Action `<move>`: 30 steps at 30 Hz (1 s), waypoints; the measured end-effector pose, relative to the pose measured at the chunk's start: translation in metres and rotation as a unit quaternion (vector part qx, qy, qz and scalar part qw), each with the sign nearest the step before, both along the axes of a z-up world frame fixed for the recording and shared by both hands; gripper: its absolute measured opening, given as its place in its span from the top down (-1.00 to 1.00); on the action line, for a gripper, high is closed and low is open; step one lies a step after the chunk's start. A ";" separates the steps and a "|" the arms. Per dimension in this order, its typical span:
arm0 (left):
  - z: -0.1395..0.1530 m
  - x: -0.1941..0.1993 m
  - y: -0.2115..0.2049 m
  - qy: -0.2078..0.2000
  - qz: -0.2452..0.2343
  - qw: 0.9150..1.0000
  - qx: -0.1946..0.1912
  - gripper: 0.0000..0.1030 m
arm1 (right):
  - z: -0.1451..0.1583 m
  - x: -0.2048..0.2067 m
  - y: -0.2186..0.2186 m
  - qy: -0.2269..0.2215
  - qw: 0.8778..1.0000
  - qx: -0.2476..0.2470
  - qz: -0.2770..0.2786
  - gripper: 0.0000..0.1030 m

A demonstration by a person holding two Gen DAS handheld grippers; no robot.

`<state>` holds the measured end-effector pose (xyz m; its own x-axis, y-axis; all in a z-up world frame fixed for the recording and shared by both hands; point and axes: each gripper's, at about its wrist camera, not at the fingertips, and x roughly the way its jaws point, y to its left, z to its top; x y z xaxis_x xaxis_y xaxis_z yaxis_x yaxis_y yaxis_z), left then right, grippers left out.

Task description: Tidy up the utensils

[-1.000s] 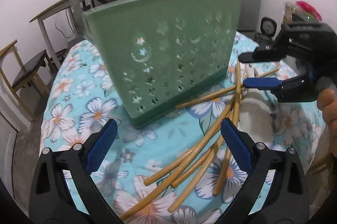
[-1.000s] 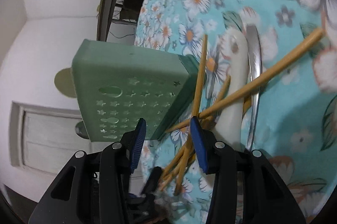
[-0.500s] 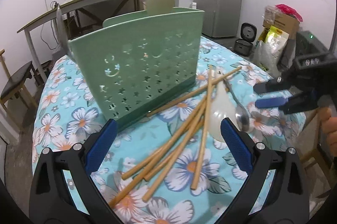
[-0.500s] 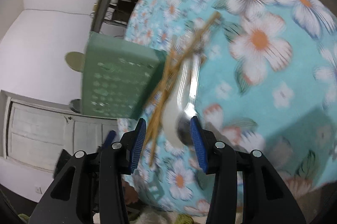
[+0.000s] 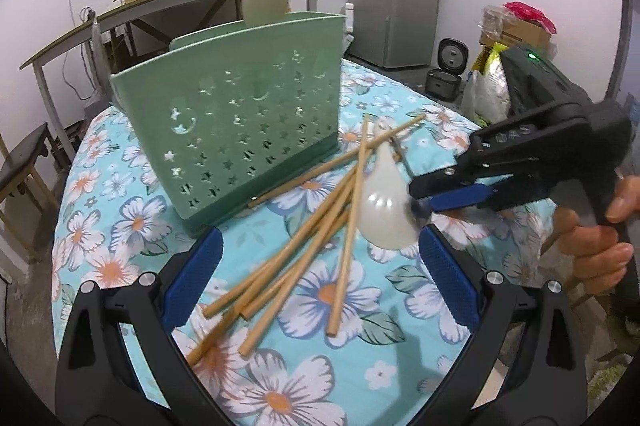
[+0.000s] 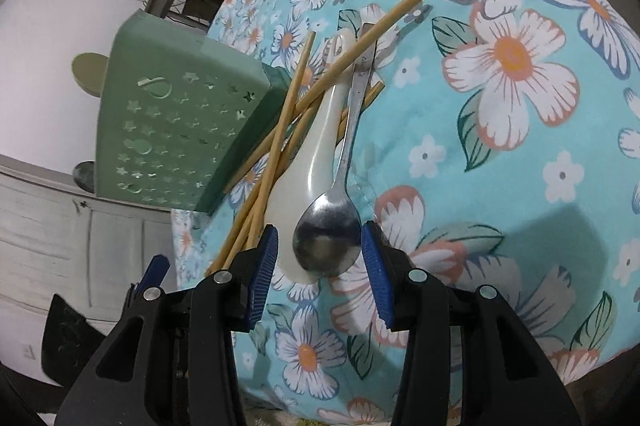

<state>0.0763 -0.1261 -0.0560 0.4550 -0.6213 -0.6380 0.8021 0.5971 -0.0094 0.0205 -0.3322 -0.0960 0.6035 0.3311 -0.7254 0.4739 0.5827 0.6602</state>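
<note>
Standing upright on the floral tabletop, the green utensil holder is a perforated plastic caddy with star and moon cut-outs and a darker green base. A cream spoon bowl sticks up above its rim from inside; what else the holder contains cannot be told.

Just beside its base lies a loose heap of bamboo chopsticks, crossing one another, some ends reaching right up to the holder. Among them lies a white ceramic spoon, glossy and long-handled, with two chopsticks laid across its handle. Touching it on the outer side is a metal spoon, its shiny bowl turned up and its slim handle running up beside the ceramic one under a chopstick.

The right hand-held gripper has its blue-padded jaws partly apart on either side of the two spoon bowls, the pads not pressing on them. The left hand-held gripper stands with jaws wide apart over the near ends of the chopsticks, holding nothing. A person's hand grips the right tool's handle.
</note>
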 end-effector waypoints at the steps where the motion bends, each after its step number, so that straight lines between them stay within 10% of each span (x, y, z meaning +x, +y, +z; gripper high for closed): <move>1: 0.000 -0.001 -0.001 0.000 -0.003 1.000 0.000 -0.84 | 0.001 0.001 0.002 0.003 1.000 -0.008 -0.001 0.16; 15: 0.003 -0.012 0.002 0.009 -0.047 0.999 -0.025 -0.83 | 0.012 0.003 0.009 0.042 0.995 -0.089 0.002 0.58; 19: 0.001 -0.013 -0.004 0.030 -0.079 0.996 -0.035 -0.51 | 0.007 -0.012 -0.003 0.055 0.995 -0.080 -0.013 0.75; 30: -0.041 0.018 -0.029 0.202 -0.103 0.974 -0.020 -0.12 | -0.002 -0.014 -0.010 0.015 1.000 0.004 -0.006 0.49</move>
<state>0.0941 -0.1549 -0.0973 0.0341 -0.7006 -0.7127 0.8307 0.4163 -0.3695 0.0062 -0.3419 -0.0978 0.5852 0.3303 -0.7405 0.5000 0.5720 0.6502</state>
